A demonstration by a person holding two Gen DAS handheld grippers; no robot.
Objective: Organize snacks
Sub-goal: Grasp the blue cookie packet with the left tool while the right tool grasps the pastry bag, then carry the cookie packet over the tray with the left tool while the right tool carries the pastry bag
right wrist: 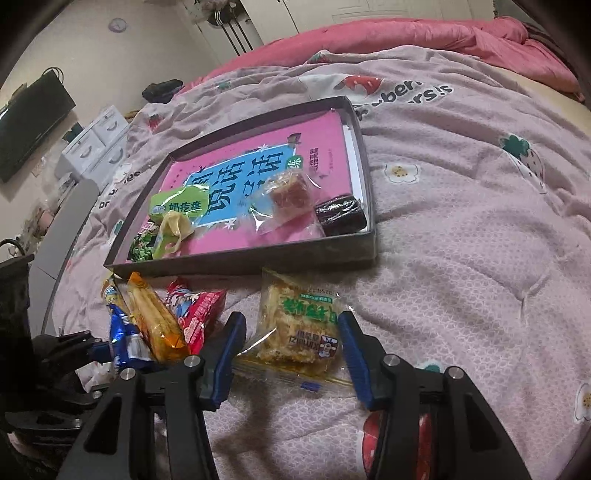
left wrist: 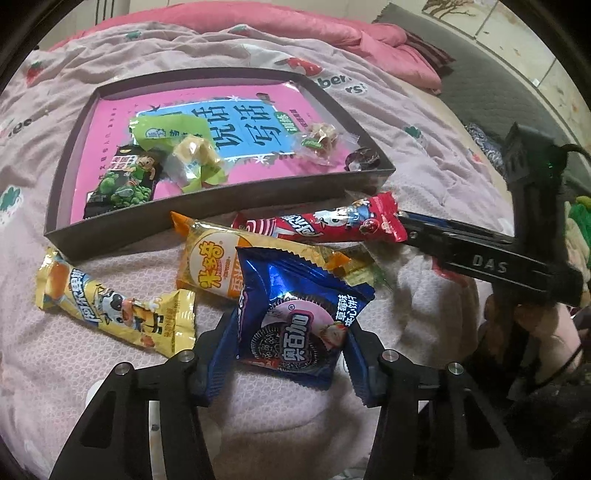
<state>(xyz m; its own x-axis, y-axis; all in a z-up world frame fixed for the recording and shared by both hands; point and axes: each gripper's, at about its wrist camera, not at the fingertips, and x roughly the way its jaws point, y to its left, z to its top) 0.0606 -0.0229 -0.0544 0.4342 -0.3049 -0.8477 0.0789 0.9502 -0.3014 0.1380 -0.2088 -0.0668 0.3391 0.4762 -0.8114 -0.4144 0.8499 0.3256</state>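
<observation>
A blue cookie packet (left wrist: 291,325) sits between the fingers of my left gripper (left wrist: 286,354). Its side edges fold up against the pads, so the gripper is shut on it. My right gripper (right wrist: 291,350) is shut on a clear packet of yellow pastry (right wrist: 299,325) that lies on the bedspread. Just beyond both stands a dark shallow box (left wrist: 221,206) holding a pink book, green packets, a clear-wrapped cake (right wrist: 288,195) and a dark cookie (right wrist: 341,214). Loose in front of the box lie a yellow cow-print packet (left wrist: 110,306), an orange packet (left wrist: 210,258) and a red stick packet (left wrist: 325,221).
Everything rests on a soft, wrinkled pink strawberry-print bedspread (right wrist: 461,240). A pink quilt (right wrist: 406,33) is heaped at the far side. A white drawer unit (right wrist: 96,144) and a dark screen (right wrist: 33,122) stand off the bed to the left. A hand (left wrist: 532,321) holds the right gripper.
</observation>
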